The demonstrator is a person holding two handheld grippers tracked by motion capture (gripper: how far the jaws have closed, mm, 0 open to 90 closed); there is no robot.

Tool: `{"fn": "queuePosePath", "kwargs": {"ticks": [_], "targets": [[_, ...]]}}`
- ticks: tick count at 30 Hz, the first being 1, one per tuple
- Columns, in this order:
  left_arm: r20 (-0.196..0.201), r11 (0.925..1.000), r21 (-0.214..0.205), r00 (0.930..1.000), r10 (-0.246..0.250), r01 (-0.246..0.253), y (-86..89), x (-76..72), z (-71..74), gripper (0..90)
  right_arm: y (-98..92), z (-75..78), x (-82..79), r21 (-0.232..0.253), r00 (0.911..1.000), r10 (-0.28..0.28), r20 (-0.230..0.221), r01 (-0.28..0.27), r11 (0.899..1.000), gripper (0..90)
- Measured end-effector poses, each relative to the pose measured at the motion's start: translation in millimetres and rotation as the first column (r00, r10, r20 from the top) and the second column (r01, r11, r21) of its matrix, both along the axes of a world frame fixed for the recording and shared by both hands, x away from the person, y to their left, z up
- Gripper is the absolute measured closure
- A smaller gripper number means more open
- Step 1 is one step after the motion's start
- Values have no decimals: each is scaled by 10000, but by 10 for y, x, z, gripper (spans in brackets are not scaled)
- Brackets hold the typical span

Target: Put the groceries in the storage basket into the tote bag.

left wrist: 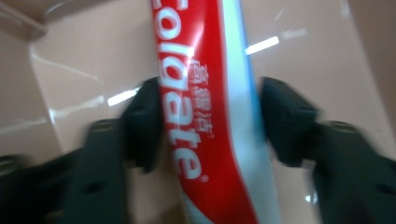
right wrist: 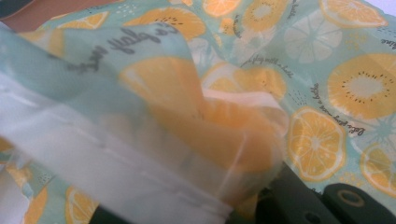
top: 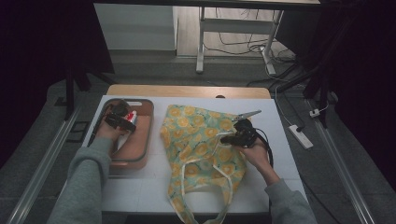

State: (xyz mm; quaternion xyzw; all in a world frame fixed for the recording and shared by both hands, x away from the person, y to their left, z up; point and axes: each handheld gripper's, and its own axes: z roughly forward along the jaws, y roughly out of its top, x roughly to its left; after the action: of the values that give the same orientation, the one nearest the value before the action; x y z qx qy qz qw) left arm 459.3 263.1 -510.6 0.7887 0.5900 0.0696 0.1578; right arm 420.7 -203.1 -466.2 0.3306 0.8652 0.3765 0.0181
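At the left of the white surface (top: 140, 186) sits a pinkish-brown tub (top: 145, 140). The left gripper (top: 122, 122) reaches down into it, and a red and white toothpaste tube (left wrist: 205, 116) lies on the tub floor between its fingers (left wrist: 144, 121). One finger touches the tube's red edge, the other stands just clear of the white edge, so the tube is not yet clamped. To the right lies a citrus-print cloth bag (top: 201, 140). The right gripper (top: 238, 136) has its fingers clenched on a bunched fold at the bag's mouth
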Motion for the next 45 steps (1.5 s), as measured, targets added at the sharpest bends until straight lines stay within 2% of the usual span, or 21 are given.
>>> {"fn": "queuePosePath", "kwargs": {"ticks": [2, 4, 5, 6, 7, 10, 12, 13, 15, 16, 17, 19, 22, 25, 27, 32, 37, 41, 42, 43, 45], "targets": [[-97, 10000, -51, 10000, -21, 20, 5, 1, 8, 527, -1, -6, 4, -7, 10000, -5, -4, 5, 10000, 889], [-121, 9995, -292, 9999, 67, -70, 27, 1, 15, 559, -2, -8, 4, -11, 10000, -10, -19, 10, 10000, 889], [-130, 9988, -478, 9999, 86, -92, 39, -1, 25, 681, -1, -9, 2, -22, 10000, -19, -25, 19, 10000, 889], [-231, 9975, -708, 9997, 18, -34, 49, 0, 32, 681, -1, -9, 2, -22, 10000, -19, -25, 19, 10000, 889], [-249, 9975, -705, 9996, -98, 80, 42, -4, 31, 718, -1, -8, 1, -19, 10000, -15, -16, 15, 10000, 889], [-167, 9979, -618, 9997, -201, 190, 27, -20, 47, 733, -3, -3, 1, -4, 10000, -12, 15, 12, 10000, 889], [-52, 9973, -699, 9997, -240, 236, 38, -39, 72, 738, -11, 6, 1, 40, 10000, -46, 19, 46, 10000, 889], [59, 9956, -911, 9997, -229, 233, 60, -53, 105, 739, -14, 8, 2, 54, 10000, -52, 22, 52, 10000, 889], [491, 9895, -1420, 9986, -198, 266, 109, -99, 219, 740, -19, 8, 6, 67, 10000, -56, 26, 55, 10000, 889], [950, 9850, -1666, 9951, -287, 443, 140, -167, 384, 740, -20, 8, 7, 82, 10000, -69, 23, 69, 9999, 889], [950, 9850, -1666, 9951, -287, 443, 140, -167, 384, 741, -20, 8, 7, 82, 10000, -69, 23, 69, 9999, 889], [1498, 9820, -1729, 9875, -500, 760, 162, -265, 584, 741, -19, 24, 4, 206, 10000, -90, 31, 89, 9997, 889], [2222, 9690, -2137, 9721, -753, 1239, 191, -450, 884, 742, -12, 42, -3, 224, 9999, -78, 88, 76, 9997, 889], [2760, 9593, -2184, 9542, -1155, 1793, 150, -650, 1115, 741, 2, 64, -4, 251, 9998, -84, 158, 80, 9997, 889], [3006, 9498, -2195, 9417, -1514, 2228, 89, -780, 1219, 741, 6, 68, -2, 255, 9998, -94, 161, 90, 9996, 889], [3503, 9147, -2324, 9058, -2385, 3307, -120, -1057, 1356, 741, 40, 80, 13, 300, 9998, -134, 172, 129, 9995, 889], [3765, 8650, -2346, 8619, -3398, 4435, -418, -1294, 1372, 742, 77, 105, 22, 390, 9997, -112, 214, 104, 9992, 889], [3818, 8158, -2220, 8175, -4313, 5341, -688, -1460, 1356, 743, 87, 113, 32, 433, 9996, -119, 254, 108, 9990, 889], [3753, 7957, -2308, 8057, -4582, 5600, -780, -1507, 1339, 743, 93, 115, 40, 476, 9995, -165, 252, 153, 9987, 889], [3688, 7828, -2330, 7973, -4778, 5770, -840, -1534, 1325, 743, 93, 115, 40, 476, 9995, -165, 252, 153, 9987, 889], [3499, 7508, -2310, 7729, -5294, 6189, -1017, -1618, 1279, 742, 96, 118, 44, 544, 9995, -242, 220, 229, 9983, 889]]}}
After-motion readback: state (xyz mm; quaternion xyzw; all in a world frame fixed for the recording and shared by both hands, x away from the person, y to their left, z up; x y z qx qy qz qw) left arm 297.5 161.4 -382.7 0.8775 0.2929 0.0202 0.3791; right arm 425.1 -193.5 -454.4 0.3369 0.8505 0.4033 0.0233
